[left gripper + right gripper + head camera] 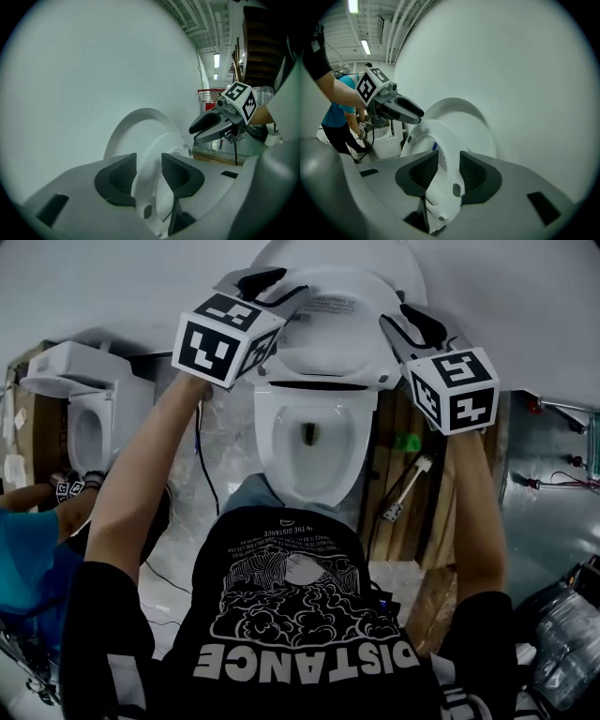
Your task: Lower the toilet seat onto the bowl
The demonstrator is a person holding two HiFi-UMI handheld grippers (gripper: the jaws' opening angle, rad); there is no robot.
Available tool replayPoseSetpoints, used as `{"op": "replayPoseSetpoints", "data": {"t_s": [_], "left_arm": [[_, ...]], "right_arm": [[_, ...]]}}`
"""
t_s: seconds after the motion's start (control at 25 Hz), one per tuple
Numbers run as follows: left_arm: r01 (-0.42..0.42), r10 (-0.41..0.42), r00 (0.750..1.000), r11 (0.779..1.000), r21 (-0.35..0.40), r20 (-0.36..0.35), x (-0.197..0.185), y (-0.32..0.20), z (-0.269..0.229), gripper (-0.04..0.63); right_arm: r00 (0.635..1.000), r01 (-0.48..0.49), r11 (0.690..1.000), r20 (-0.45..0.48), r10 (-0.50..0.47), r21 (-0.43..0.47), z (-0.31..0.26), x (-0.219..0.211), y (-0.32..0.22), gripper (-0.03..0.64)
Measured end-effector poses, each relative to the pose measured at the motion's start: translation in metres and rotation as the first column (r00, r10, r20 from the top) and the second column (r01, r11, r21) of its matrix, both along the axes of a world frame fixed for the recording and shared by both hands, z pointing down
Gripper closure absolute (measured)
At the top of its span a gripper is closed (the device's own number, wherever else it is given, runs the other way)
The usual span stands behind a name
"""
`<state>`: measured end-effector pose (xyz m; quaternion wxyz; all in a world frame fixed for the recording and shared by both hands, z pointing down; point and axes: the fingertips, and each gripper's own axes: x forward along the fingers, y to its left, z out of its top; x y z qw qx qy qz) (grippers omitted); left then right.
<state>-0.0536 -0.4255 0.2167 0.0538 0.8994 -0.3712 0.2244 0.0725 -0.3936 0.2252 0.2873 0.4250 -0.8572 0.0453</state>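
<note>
The white toilet seat (328, 334) stands raised against the lid (375, 259), above the open bowl (267, 437). My left gripper (281, 287) is at the seat's left edge and my right gripper (408, 320) at its right edge. In the left gripper view the seat's rim (159, 145) runs between the dark pads of the left gripper (149, 164), which stands open around it. In the right gripper view the seat's rim (436, 136) likewise passes between the pads of the right gripper (449, 164), also open. I cannot see either pair of pads pressing on the seat.
A second toilet (89, 399) stands at the left, with a person in a blue top (28, 549) beside it. Wooden boards (412, 512) and a white brush-like tool (408, 488) lie right of the bowl. A dark cable (202, 465) hangs left of it.
</note>
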Motion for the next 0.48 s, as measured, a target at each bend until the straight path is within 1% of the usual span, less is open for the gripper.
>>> {"op": "replayPoseSetpoints", "data": {"t_s": [0.2, 0.36, 0.48], "left_arm": [[-0.064, 0.065, 0.998, 0.997, -0.036, 0.022, -0.001, -0.016, 0.012, 0.408], [-0.114, 0.117, 0.991, 0.992, -0.058, 0.059, 0.002, -0.021, 0.023, 0.405], [-0.147, 0.153, 0.984, 0.987, -0.072, 0.088, 0.004, -0.022, 0.031, 0.405]], "right_arm": [[0.999, 0.012, 1.0, -0.042, -0.013, -0.024, 0.009, 0.005, -0.021, 0.472], [0.996, 0.048, 0.998, -0.069, -0.051, -0.047, 0.018, 0.006, -0.035, 0.445], [0.992, 0.081, 0.994, -0.087, -0.087, -0.068, 0.026, 0.003, -0.042, 0.442]]}}
